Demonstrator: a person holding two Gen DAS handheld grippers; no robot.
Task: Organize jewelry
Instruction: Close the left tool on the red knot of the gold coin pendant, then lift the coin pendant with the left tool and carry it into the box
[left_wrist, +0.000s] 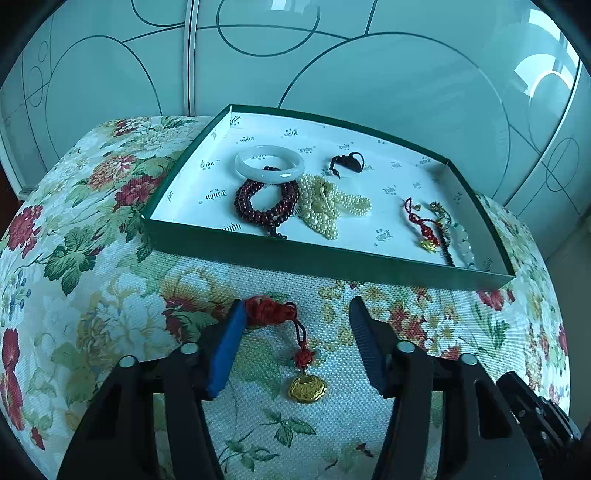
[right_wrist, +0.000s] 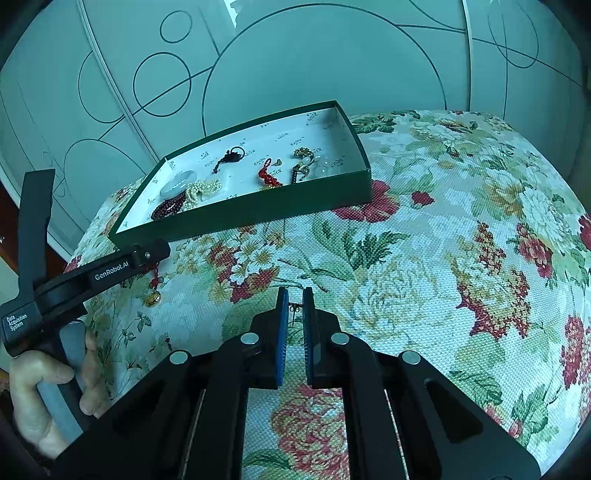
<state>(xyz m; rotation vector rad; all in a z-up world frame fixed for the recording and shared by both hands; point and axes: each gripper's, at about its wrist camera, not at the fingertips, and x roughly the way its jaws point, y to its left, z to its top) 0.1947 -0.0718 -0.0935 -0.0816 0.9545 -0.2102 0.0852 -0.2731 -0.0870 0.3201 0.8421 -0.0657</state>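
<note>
Surface: floral cloth (left_wrist: 110, 325), covering a rounded top.

Box (left_wrist: 325, 262) — green walls, white printed lining, lying on the cloth at its far side. Contents, seen from the left wrist:
- bangle (left_wrist: 269, 162), pale, resting partly on the dark red beads (left_wrist: 266, 201);
- pearls (left_wrist: 325, 206), heaped just beside the beads and touching them;
- dark cord knot (left_wrist: 347, 162), apart, toward the back wall;
- red cord charm (left_wrist: 421, 225), with a beaded strand (left_wrist: 456, 236) against the right wall.

Pendant (left_wrist: 306, 387) — gold lock shape on a red knotted cord (left_wrist: 269, 310), lying on the cloth outside the box, in front of its near wall.

Left gripper (left_wrist: 297, 314): jaws spread wide, holding nothing; the pendant lies between the fingers, and the red cord touches the blue pad (left_wrist: 227, 350).

Right gripper (right_wrist: 295, 301): jaws drawn nearly together on a small earring (right_wrist: 294, 308), which sits in the narrow gap over the cloth — whether the pads actually pinch it cannot be told. This gripper is well apart from the box.

Hand (right_wrist: 40, 391): grasps the left gripper's handle, at the left edge of the right wrist view.
</note>
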